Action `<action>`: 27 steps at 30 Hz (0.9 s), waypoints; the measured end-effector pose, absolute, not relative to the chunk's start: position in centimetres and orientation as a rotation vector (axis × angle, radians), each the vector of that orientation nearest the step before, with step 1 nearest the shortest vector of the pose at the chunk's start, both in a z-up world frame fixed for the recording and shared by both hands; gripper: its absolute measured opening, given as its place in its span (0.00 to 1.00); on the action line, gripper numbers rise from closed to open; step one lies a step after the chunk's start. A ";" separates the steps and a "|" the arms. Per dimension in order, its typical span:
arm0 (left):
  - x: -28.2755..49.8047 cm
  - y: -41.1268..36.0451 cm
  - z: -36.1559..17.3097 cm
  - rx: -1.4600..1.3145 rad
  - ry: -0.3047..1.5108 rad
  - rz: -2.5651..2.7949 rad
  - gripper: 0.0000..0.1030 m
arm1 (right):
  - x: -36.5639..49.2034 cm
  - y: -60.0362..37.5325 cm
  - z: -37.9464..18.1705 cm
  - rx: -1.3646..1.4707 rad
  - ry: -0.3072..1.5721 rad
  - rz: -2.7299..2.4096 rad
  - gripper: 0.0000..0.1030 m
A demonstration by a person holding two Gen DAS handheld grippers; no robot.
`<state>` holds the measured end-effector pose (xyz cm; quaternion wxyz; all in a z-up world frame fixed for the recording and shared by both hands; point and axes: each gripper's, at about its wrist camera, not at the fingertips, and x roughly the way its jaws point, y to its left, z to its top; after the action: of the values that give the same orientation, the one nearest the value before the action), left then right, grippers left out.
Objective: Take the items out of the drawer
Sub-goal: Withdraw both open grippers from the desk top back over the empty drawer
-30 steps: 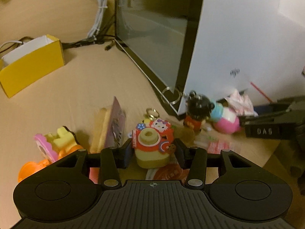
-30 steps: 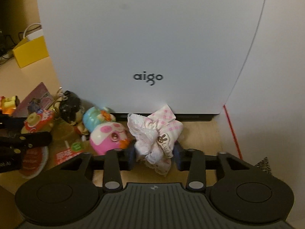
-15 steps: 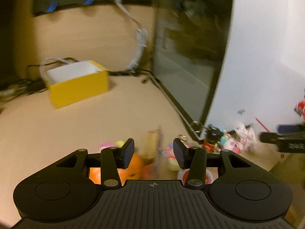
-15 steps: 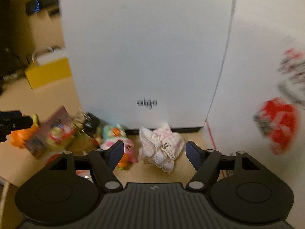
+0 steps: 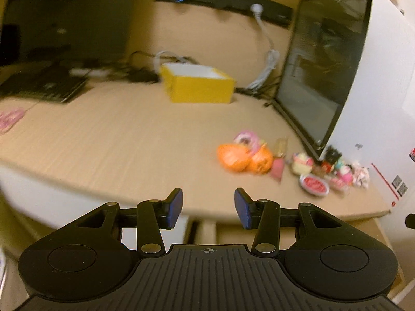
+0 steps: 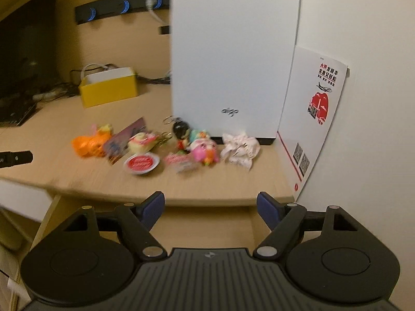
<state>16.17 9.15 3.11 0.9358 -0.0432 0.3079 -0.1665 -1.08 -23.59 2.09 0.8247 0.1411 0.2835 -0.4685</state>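
Observation:
Several small toys lie in a row on the wooden desk in front of a white computer case: an orange toy, a yellow cake charm, a red round badge, a black-haired doll, a pink toy and a pink-white cloth bundle. My right gripper hangs off the desk's front edge, its jaws opening with nothing between them. My left gripper is also back at the desk edge, left of the orange toy. Its jaws are closing a little and are empty.
A yellow box stands at the back, with cables beside it. A dark keyboard lies at the far left. A printed leaflet leans on the right wall. Wooden panels show below the desk's front edge.
Both grippers have pulled back and up from the toys to the desk's edge. The right one let go of the cloth bundle and spread wide. The left one left the cake charm.

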 end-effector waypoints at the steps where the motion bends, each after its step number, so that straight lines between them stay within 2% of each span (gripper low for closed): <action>1: 15.2 9.7 3.0 -0.094 0.633 -0.330 0.47 | -1.3 -23.0 2.2 0.302 0.599 -0.984 0.77; 9: 4.2 9.5 2.4 -0.053 0.662 -0.291 0.47 | -5.2 -16.7 0.9 0.346 0.538 -0.874 0.81; 15: -3.6 6.7 -0.4 0.051 0.713 -0.375 0.47 | -9.7 -9.9 -4.2 0.294 0.577 -0.848 0.86; 20: -4.7 5.2 -3.2 0.109 0.746 -0.383 0.47 | -9.6 -9.9 -8.1 0.410 0.664 -0.858 0.86; 27: -1.9 3.6 -4.7 0.130 0.748 -0.398 0.47 | -8.1 -12.6 -8.9 0.400 0.689 -0.963 0.86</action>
<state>-1.93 3.61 -4.69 0.9096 0.0631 0.3626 -0.1930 -8.14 -12.60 -8.94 0.8110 0.1871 0.3226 -0.4508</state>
